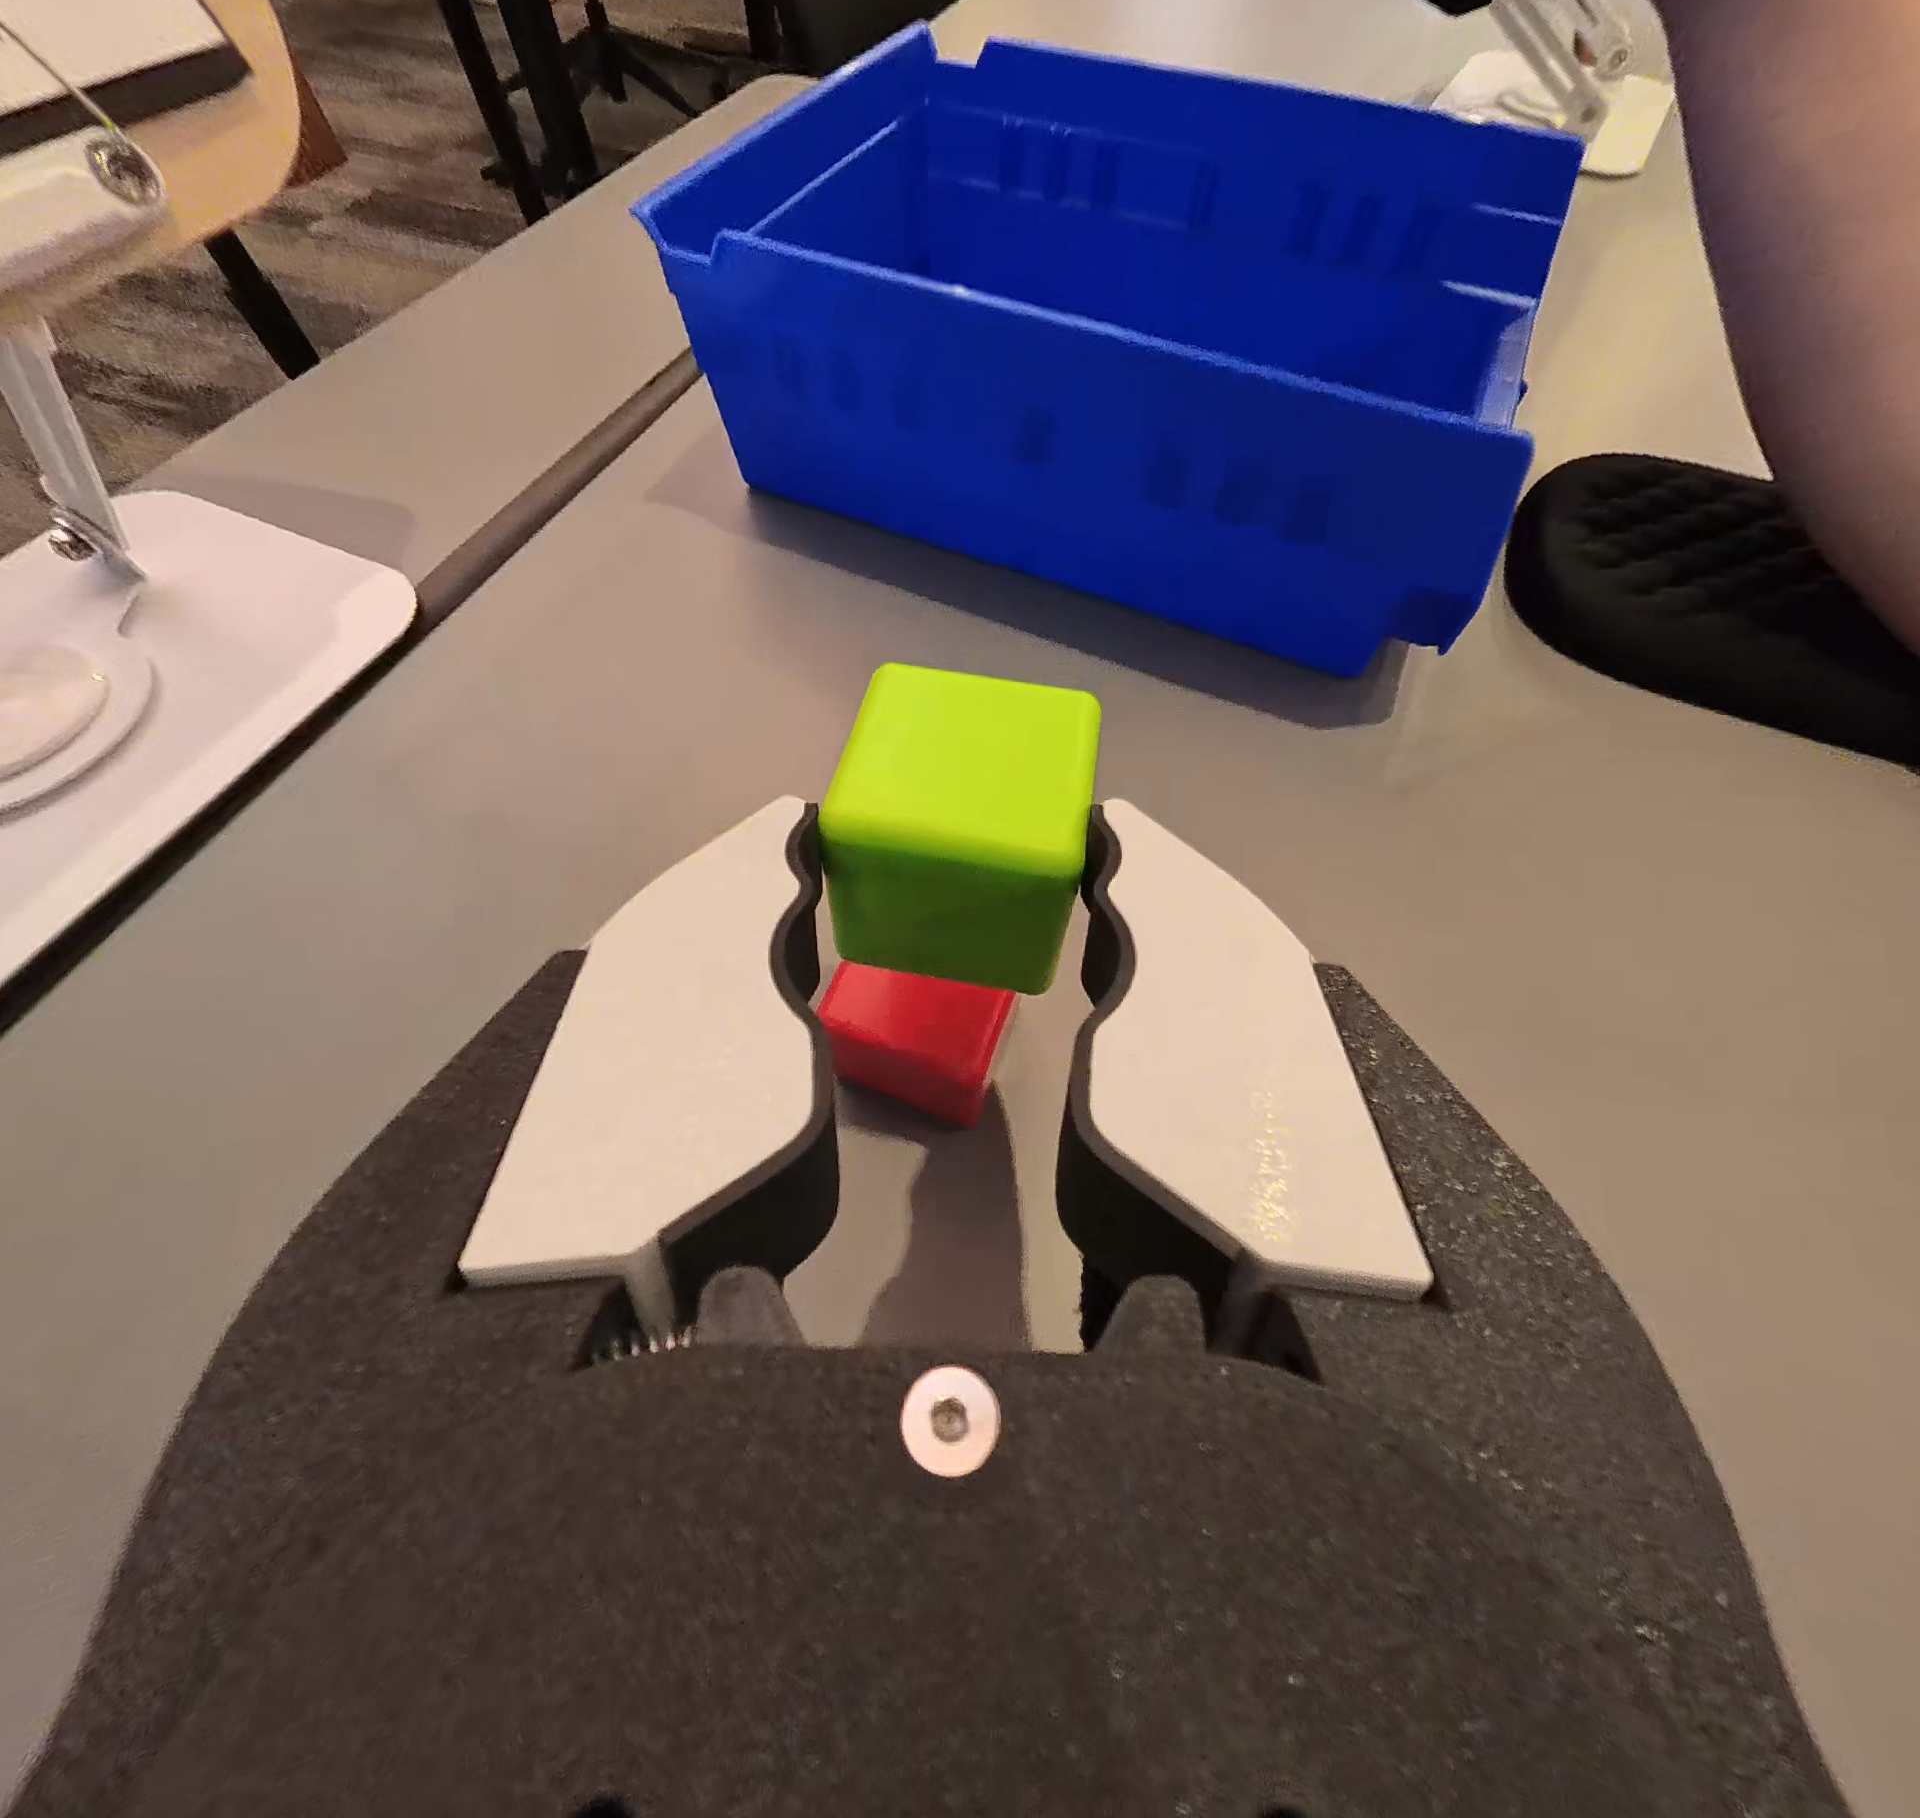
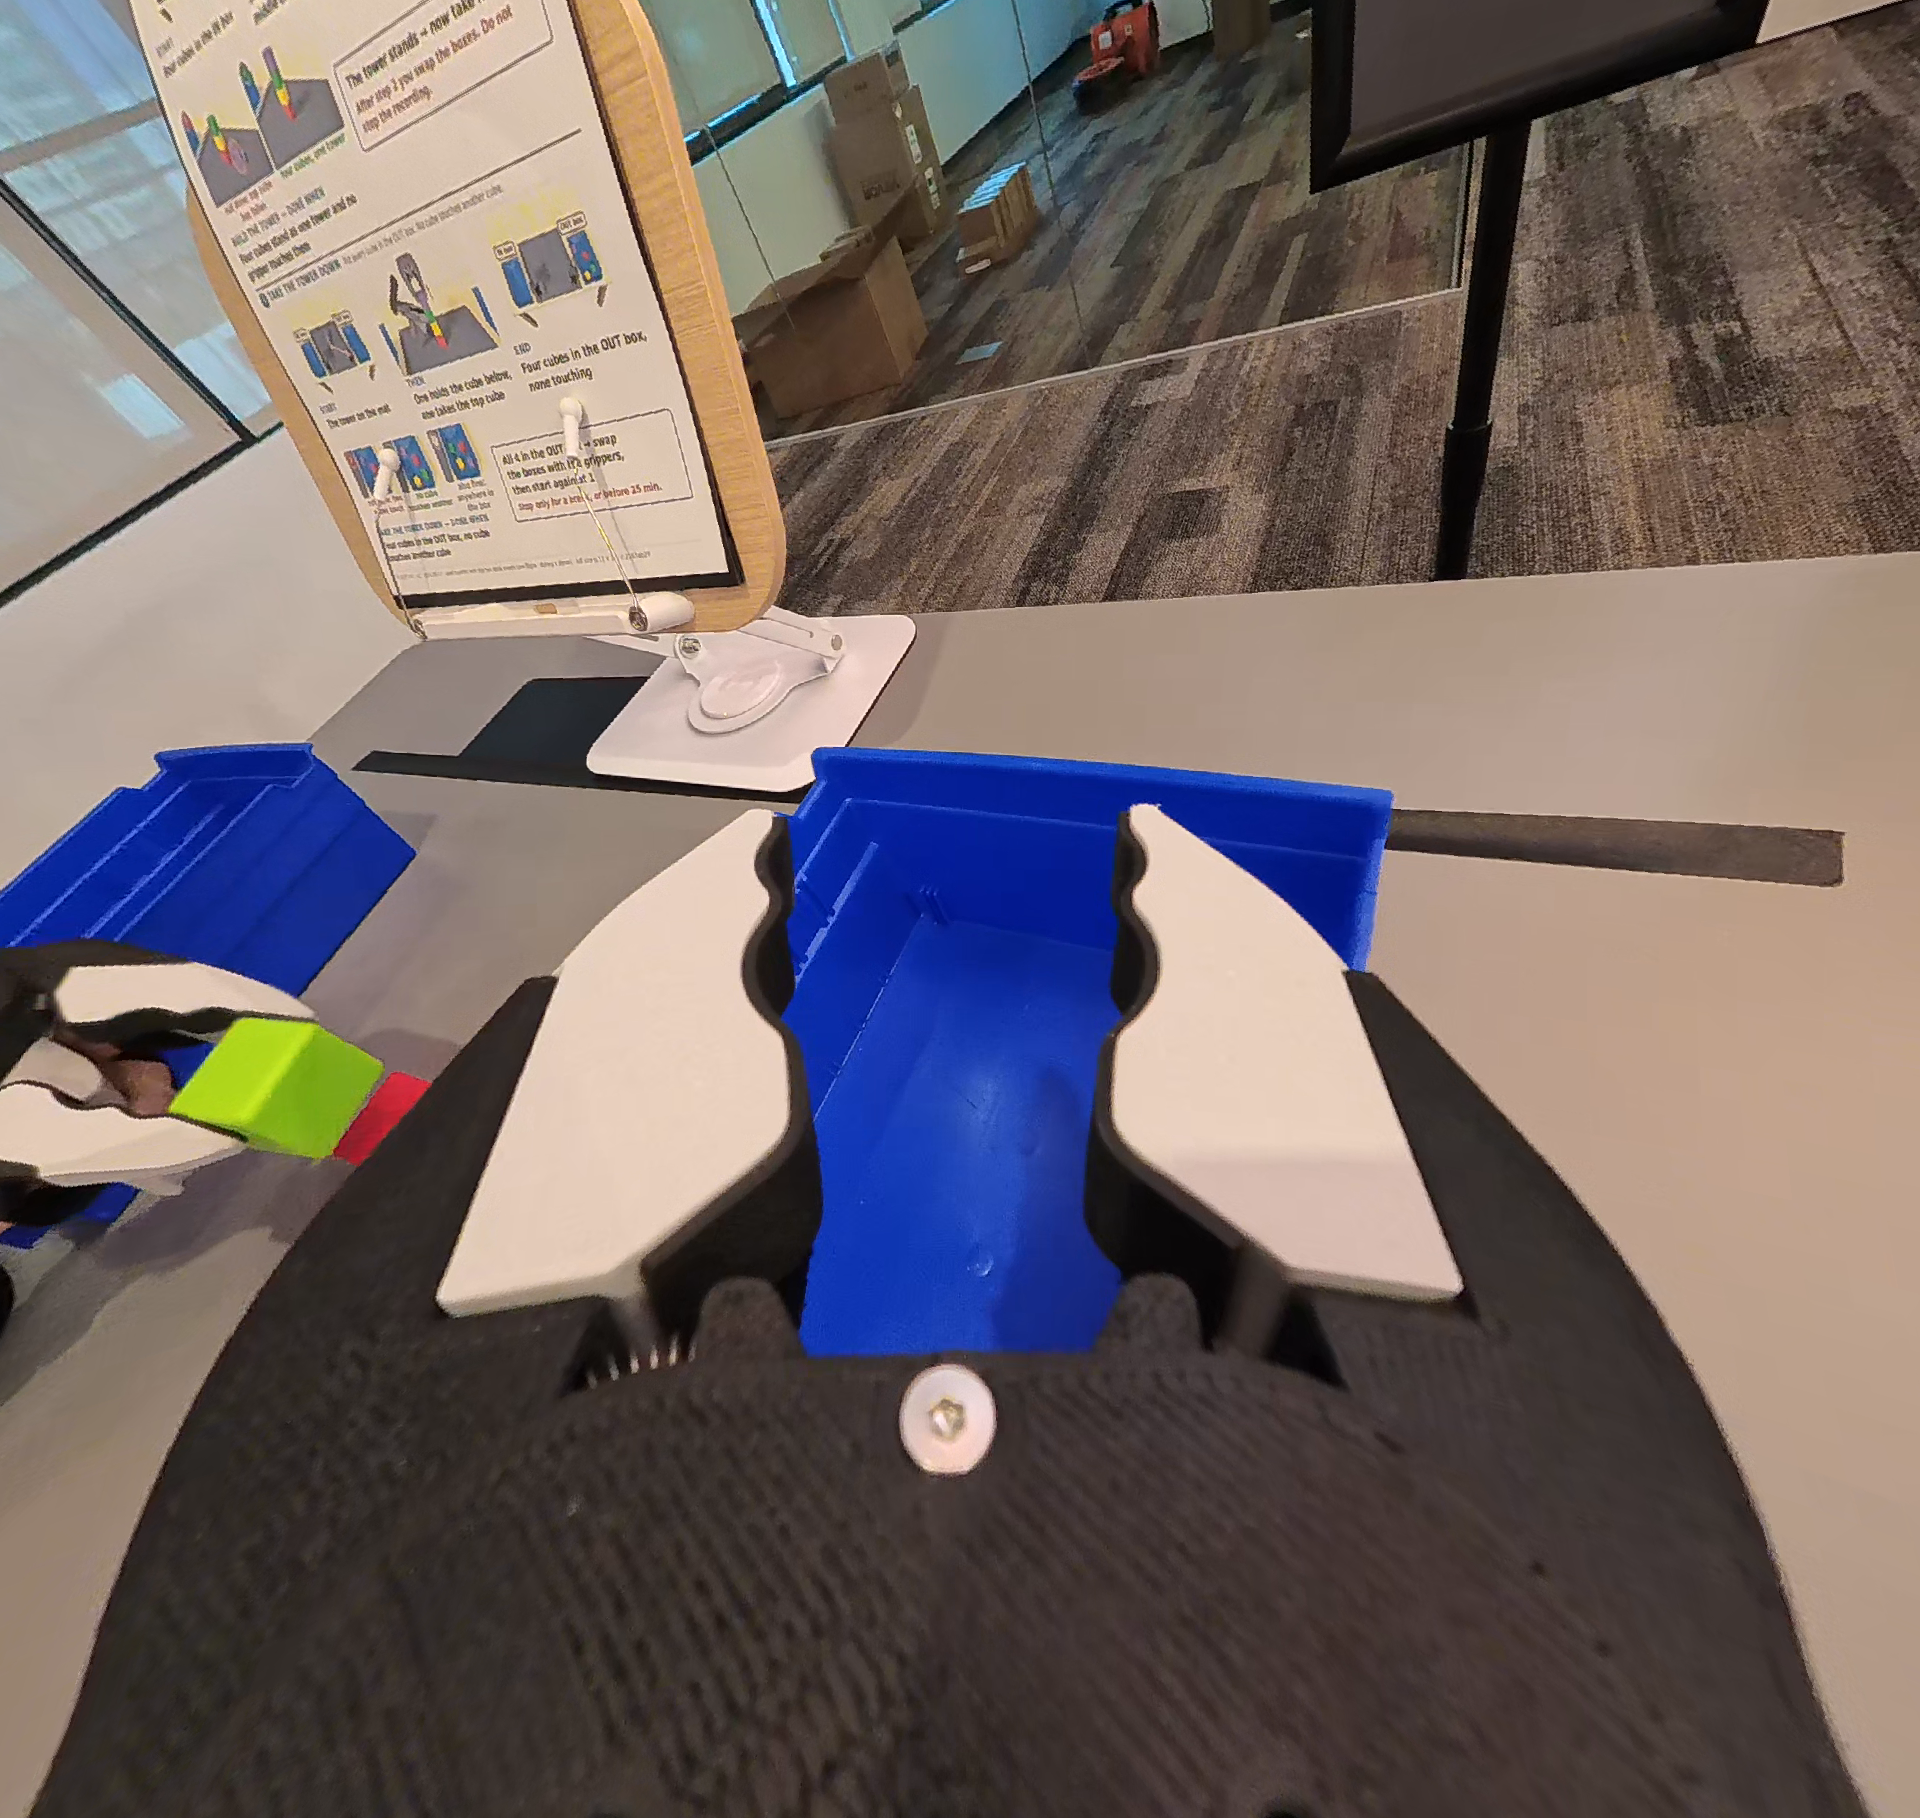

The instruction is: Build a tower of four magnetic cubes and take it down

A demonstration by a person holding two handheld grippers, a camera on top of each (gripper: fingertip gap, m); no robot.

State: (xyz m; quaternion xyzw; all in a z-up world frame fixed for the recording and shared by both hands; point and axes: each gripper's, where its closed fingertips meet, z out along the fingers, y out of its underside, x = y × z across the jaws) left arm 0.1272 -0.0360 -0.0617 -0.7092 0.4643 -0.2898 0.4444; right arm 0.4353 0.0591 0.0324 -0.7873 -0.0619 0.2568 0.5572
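My left gripper (image 1: 956,818) is shut on a lime green cube (image 1: 961,833), held by its two sides. A red cube (image 1: 914,1036) sits on the grey table right below it; I cannot tell whether the two touch. A blue bin (image 1: 1091,438) stands just beyond them. In the right wrist view the green cube (image 2: 275,1098) and red cube (image 2: 390,1114) show at the far left in the other gripper. My right gripper (image 2: 951,823) is open and empty above a second blue bin (image 2: 956,1093), whose visible floor is bare.
A board of printed instructions on a white stand (image 2: 447,262) is at the table's far side; its base (image 1: 156,625) lies left of the cubes. A black mesh pad (image 1: 1714,563) and a person's arm (image 1: 1787,262) are to the right. The other blue bin (image 2: 208,854) is at left. There is about 35 cm between the tips of the two grippers.
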